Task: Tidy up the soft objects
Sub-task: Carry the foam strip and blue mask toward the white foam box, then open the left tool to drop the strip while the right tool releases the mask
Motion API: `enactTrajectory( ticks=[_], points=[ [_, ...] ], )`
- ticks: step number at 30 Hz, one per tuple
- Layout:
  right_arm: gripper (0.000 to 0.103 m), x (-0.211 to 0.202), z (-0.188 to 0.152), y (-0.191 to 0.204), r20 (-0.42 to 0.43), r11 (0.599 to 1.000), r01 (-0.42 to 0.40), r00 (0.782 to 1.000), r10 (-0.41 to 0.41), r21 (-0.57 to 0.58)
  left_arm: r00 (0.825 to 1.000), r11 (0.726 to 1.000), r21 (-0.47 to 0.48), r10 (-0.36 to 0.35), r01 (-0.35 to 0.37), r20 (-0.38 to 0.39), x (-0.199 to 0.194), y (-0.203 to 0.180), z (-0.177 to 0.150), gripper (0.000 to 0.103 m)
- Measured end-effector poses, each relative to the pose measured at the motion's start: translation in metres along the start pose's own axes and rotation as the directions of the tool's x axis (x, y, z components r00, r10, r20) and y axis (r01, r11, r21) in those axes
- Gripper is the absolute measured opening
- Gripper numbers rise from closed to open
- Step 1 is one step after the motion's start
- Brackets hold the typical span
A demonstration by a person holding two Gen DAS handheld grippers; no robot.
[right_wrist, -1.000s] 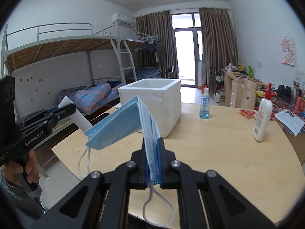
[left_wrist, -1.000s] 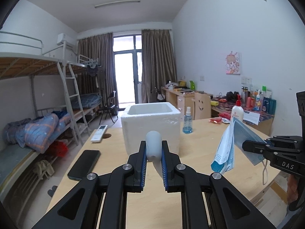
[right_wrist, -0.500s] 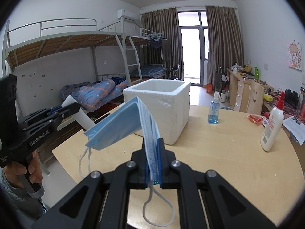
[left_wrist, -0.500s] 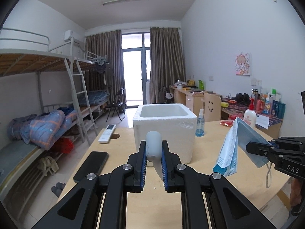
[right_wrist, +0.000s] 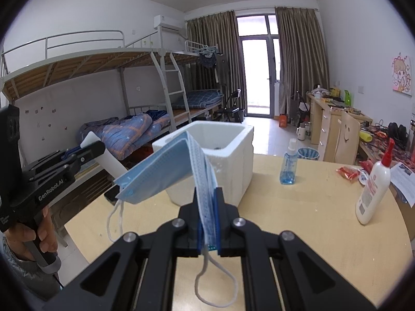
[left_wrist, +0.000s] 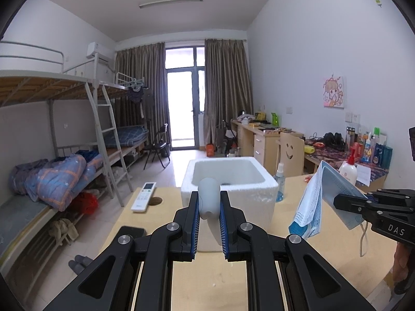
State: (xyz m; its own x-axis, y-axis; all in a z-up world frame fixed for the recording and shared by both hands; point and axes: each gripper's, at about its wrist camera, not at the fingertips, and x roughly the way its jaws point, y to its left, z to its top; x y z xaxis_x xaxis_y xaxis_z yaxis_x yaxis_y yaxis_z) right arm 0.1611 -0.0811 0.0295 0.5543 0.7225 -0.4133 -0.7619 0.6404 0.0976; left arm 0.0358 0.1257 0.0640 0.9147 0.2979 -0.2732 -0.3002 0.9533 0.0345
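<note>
Carrying is the step in hand, by my reading: both soft things are lifted over the table (right_wrist: 306,228) and neither is in the foam box (left_wrist: 228,181) yet. Its hollow shows only a small dark speck, too small to tell, so the organizing looks barely begun; both drops are left.

The box stands near the table's far edge, straight ahead of both grippers. The left gripper (left_wrist: 209,223) is clamped on a pale tube (left_wrist: 208,199), which sticks up between the blue pads. The right gripper (right_wrist: 208,223) is clamped on a blue mask (right_wrist: 166,171); its folded body flops to the left and an ear loop hangs below the jaws.

Writing: "GenRobot.AI" on the left gripper's side, seen from the right wrist; "DAS" on the right one, seen from the left wrist. The lotion bottle (right_wrist: 373,184) label is unreadable.
</note>
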Motion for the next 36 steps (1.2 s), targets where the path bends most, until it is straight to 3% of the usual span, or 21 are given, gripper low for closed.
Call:
enactTrajectory(
  ticks=[17,36],
  points=[
    [0.01,0.019,0.041,0.006,0.028,1.0,0.022,0.999,-0.022,0.007,0.998,1.0,0.001,-0.01,0.01,0.064,0.014,0.019,0.039,0.015],
    [0.01,0.062,0.081,0.007,0.004,0.997,0.082,0.997,-0.082,-0.004,0.998,1.0,-0.011,-0.013,0.014,0.069,0.057,0.037,0.062,0.015]
  ],
)
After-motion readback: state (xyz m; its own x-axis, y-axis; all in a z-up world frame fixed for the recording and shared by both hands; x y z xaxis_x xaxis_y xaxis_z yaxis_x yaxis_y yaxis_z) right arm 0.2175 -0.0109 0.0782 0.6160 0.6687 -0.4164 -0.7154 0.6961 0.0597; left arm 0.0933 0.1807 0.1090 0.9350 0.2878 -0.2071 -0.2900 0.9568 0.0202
